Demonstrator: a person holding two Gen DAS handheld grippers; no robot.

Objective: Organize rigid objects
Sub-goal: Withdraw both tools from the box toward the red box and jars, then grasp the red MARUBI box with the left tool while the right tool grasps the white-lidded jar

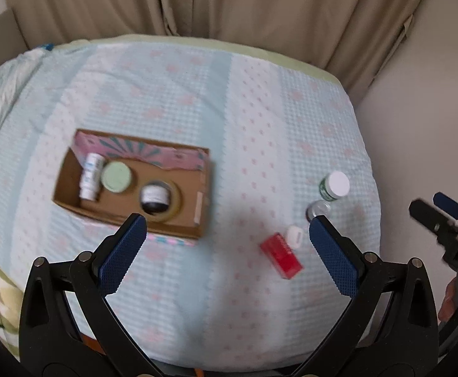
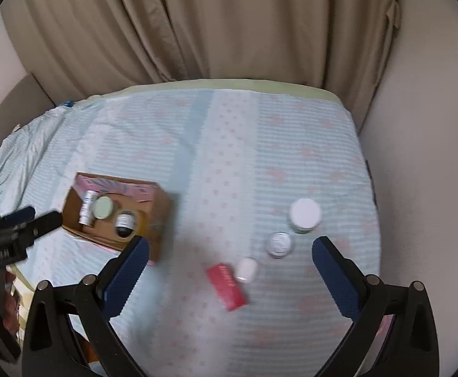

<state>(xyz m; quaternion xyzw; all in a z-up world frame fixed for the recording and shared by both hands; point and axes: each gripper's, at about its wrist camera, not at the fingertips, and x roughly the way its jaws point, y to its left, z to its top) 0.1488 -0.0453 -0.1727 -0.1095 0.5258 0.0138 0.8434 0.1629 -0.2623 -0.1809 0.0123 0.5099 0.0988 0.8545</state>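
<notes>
A: Report claw status.
B: Left claw [image 1: 227,231] and right claw [image 2: 230,253] both spread wide, nothing held, above the bed [image 2: 229,144].
A: Item locations?
B: Cardboard box [image 1: 71,172] contains a white bottle [image 1: 91,172], green-lidded jar [image 1: 116,176] and dark jar [image 1: 154,197]. Loose on the bedspread: red box [image 2: 227,286], small white case [image 2: 246,269], clear-lidded jar [image 2: 279,244], white-capped bottle [image 2: 305,214].

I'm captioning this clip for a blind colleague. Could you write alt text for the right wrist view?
The open right hand-held gripper hovers empty over a bed with a pale blue cover. Below it lie a red box, a small white case, a clear-lidded jar and a white-capped bottle. To the left, a cardboard box holds three containers.
</notes>
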